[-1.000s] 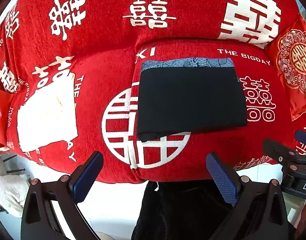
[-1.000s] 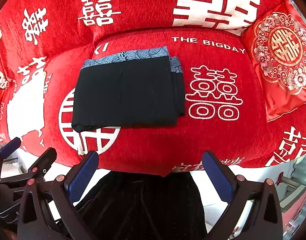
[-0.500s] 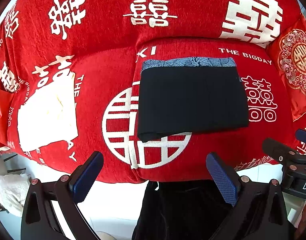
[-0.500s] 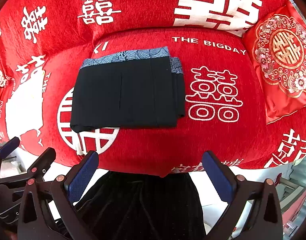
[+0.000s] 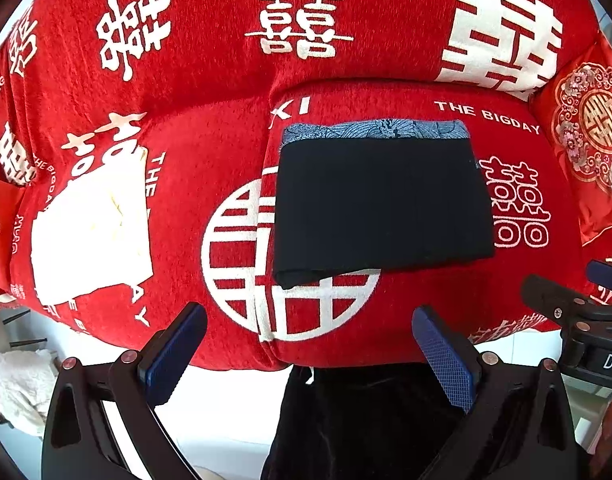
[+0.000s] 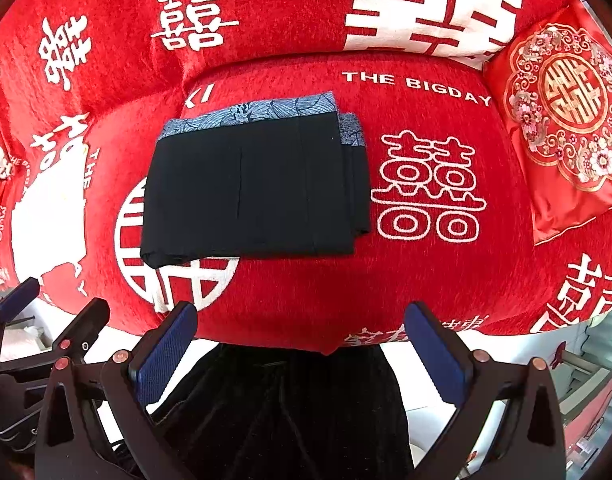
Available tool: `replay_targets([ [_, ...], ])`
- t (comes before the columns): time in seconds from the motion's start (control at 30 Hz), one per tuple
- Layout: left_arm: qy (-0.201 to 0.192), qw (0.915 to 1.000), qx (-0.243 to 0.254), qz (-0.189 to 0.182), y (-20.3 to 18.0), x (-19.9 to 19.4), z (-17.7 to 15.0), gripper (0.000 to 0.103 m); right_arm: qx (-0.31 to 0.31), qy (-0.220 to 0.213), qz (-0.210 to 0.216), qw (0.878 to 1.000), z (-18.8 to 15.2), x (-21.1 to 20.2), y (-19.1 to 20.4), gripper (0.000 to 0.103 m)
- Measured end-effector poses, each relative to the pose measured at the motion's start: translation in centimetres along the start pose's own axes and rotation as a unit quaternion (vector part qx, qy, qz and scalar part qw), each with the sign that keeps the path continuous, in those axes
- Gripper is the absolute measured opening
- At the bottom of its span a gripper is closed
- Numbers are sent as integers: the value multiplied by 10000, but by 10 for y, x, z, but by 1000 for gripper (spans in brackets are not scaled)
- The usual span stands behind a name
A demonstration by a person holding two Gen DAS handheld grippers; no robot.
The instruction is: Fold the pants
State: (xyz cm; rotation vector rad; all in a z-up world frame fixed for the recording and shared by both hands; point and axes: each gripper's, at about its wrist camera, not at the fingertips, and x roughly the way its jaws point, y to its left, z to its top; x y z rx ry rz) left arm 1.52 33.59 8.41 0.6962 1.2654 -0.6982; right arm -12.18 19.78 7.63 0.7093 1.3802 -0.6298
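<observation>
Your left gripper [image 5: 308, 354] is spread wide and holds nothing. Your right gripper [image 6: 302, 350] is likewise spread wide and empty. Each gripper shows two blue-padded fingers [image 5: 174, 354] [image 6: 436, 354]. Both grippers hang off the front edge of the sofa seat [image 6: 426, 276], side by side; the right gripper's fingertips show at the right edge of the left wrist view.

The pants [image 5: 380, 202] [image 6: 250, 184] lie ahead of both grippers, well apart from the fingertips, on the red seat cushion. From the left gripper they sit ahead and slightly right of centre. From the right gripper they sit ahead and to the left. They are folded into one flat black rectangle, with a blue patterned waistband [image 6: 250, 114] along the far edge. Stacked layer edges show at the right side.

Count: one pair of pants, two grippers, one embroidered red cushion [image 6: 562, 120] at the far right, and one white cloth [image 5: 90, 232] on the left seat.

Compared with the frames one second ago, the pants and both grippers have barely changed position.
</observation>
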Motion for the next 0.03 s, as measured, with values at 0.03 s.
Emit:
replay_targets([
  [0.03,6,10000,-3,3,0,0,0,103,1,4,-3,10000,0,0,0,103],
])
